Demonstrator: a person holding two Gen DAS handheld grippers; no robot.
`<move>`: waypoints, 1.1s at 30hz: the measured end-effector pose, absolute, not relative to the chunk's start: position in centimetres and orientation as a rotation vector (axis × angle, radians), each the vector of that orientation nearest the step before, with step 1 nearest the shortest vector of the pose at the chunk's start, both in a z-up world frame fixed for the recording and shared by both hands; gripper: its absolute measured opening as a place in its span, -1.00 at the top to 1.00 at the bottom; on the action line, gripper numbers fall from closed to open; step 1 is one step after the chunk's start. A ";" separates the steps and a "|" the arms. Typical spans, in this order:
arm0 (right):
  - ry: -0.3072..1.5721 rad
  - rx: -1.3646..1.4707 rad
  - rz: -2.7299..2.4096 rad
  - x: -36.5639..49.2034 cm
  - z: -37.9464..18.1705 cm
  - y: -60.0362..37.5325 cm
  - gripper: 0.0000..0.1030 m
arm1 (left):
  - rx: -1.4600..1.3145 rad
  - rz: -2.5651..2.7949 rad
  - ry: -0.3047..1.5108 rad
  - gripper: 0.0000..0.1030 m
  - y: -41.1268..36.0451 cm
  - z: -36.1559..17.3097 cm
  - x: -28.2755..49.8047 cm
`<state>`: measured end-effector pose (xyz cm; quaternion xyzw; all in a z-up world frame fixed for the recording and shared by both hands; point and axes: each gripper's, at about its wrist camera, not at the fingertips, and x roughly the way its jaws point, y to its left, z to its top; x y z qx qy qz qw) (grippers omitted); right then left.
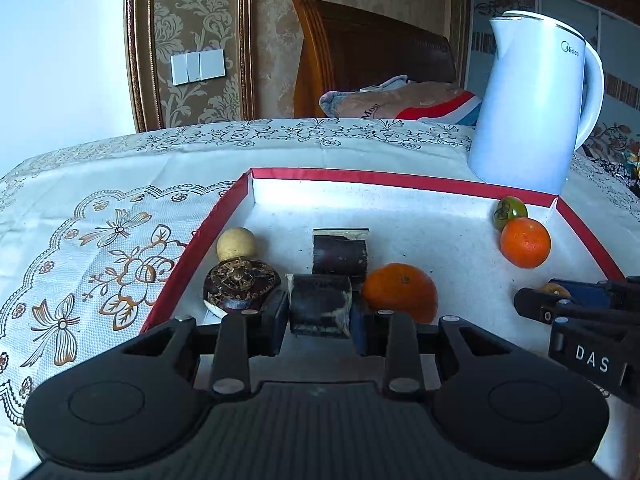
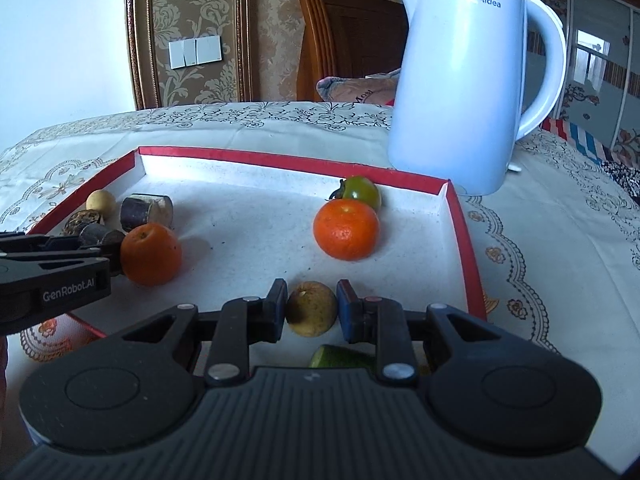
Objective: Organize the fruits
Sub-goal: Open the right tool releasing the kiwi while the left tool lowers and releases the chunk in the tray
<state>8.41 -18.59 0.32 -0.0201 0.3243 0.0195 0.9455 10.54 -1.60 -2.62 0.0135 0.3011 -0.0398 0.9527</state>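
The left hand-held gripper is clamped on a dark sugarcane piece low over the white floor of the red-rimmed tray, its pads pressing both cut ends. A second sugarcane piece lies just behind it. To its left sit a dark mangosteen and, beyond that, a pale round fruit near the tray's left wall. An orange rests just beside the gripper's right finger; whether they touch is hard to tell.

The right hand-held gripper is closed on a small yellow-brown fruit near the tray's front edge, with both pads against its sides. A green fruit peeks out beneath that gripper, mostly hidden. Farther back, a second orange sits touching a green tomato-like fruit near the tray's far right corner.

The tray lies on a desk covered with a floral tablecloth. A white kettle stands just behind the tray.
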 end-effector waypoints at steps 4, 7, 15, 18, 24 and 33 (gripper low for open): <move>0.661 -0.022 0.026 9.2 0.3 -18.7 0.51 | 0.040 -0.073 0.604 0.40 -1.8 -2.8 10.8; 0.659 -0.016 0.017 9.5 0.2 -18.8 0.50 | 0.031 -0.069 0.600 0.40 -1.6 -2.8 10.9; 0.651 -0.016 0.008 9.5 0.1 -18.7 0.51 | 0.040 -0.065 0.591 0.40 -1.8 -2.9 10.7; 0.649 -0.006 0.003 9.3 0.0 -18.8 0.51 | 0.035 -0.067 0.591 0.40 -1.8 -2.9 10.7; 0.644 -0.003 -0.013 9.3 0.0 -18.8 0.40 | 0.032 -0.068 0.591 0.40 -1.8 -2.9 10.6; 0.656 0.006 -0.024 9.3 -0.2 -19.0 -0.31 | 0.041 -0.107 0.593 0.05 -2.0 -2.8 10.5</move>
